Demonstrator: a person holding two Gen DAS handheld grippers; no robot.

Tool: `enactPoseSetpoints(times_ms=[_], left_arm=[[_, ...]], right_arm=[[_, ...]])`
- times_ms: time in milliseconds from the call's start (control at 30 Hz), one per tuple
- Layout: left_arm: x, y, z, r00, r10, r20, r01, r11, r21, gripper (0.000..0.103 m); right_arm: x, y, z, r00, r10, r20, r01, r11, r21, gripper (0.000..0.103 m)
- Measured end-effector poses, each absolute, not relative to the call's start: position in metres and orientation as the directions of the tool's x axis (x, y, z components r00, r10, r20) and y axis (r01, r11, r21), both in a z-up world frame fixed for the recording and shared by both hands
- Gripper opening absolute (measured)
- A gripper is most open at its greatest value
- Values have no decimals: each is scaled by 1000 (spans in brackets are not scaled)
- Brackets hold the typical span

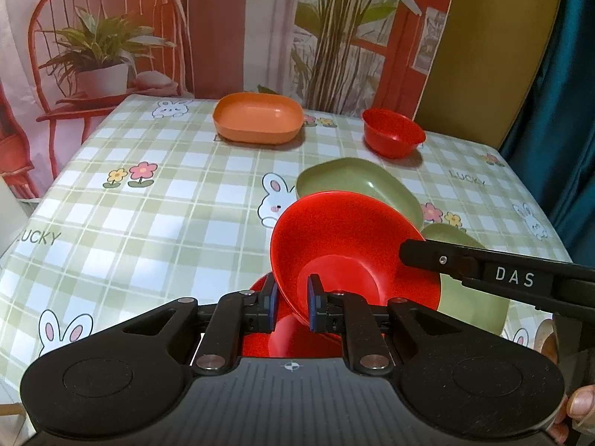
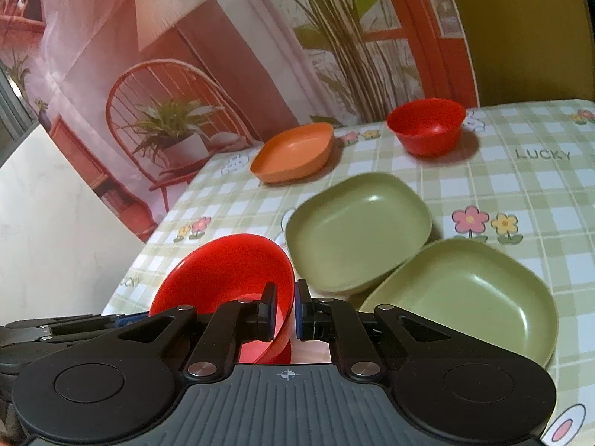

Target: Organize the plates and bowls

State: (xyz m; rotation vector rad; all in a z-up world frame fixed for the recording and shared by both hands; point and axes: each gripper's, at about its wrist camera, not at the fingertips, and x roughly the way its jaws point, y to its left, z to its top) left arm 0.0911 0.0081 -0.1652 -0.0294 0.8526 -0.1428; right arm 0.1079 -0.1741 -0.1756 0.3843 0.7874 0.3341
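Note:
A red bowl (image 1: 346, 230) (image 2: 230, 267) hangs tilted over the near part of the table. My left gripper (image 1: 293, 304) is shut on its near wall, one pad inside and one outside. My right gripper (image 2: 286, 310) is shut on the opposite wall; in the left wrist view it (image 1: 409, 254) reaches in from the right. A second red bowl (image 1: 297, 338) lies right under the tilted one, mostly hidden. In the right wrist view the left gripper (image 2: 126, 321) shows at the bowl's left edge. A third red bowl (image 1: 392, 132) (image 2: 427, 126) stands upright at the far right.
Two green dishes (image 1: 357, 186) (image 1: 479, 297) sit right of the held bowl, the farther one (image 2: 357, 230) overlapping the nearer one's (image 2: 465, 297) rim. An orange dish (image 1: 258, 120) (image 2: 293, 152) stands at the table's (image 1: 148, 204) far edge. A thumb (image 1: 580, 405) shows at the lower right.

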Motion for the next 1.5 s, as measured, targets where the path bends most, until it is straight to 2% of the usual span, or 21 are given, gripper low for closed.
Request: enactPoseSetpoints(times_ms=[300, 533, 1033, 1400, 1500], left_arm=[[84, 11, -169, 652, -107, -750, 83, 994, -69, 16], [87, 19, -178, 616, -79, -784, 23, 996, -82, 16], [86, 19, -187, 597, -62, -800, 12, 998, -69, 16], [87, 21, -188, 591, -67, -804, 8, 997, -77, 21], [87, 21, -188, 590, -73, -804, 12, 997, -82, 26]], right_arm=[[108, -167, -179, 637, 442, -632, -168, 879, 446, 9], [108, -155, -186, 608, 441, -660, -186, 888, 421, 10], [112, -149, -193, 583, 426, -692, -183, 899, 399, 11], [113, -150, -195, 578, 422, -698, -180, 900, 396, 11], [113, -150, -195, 578, 422, -698, -179, 901, 396, 11]])
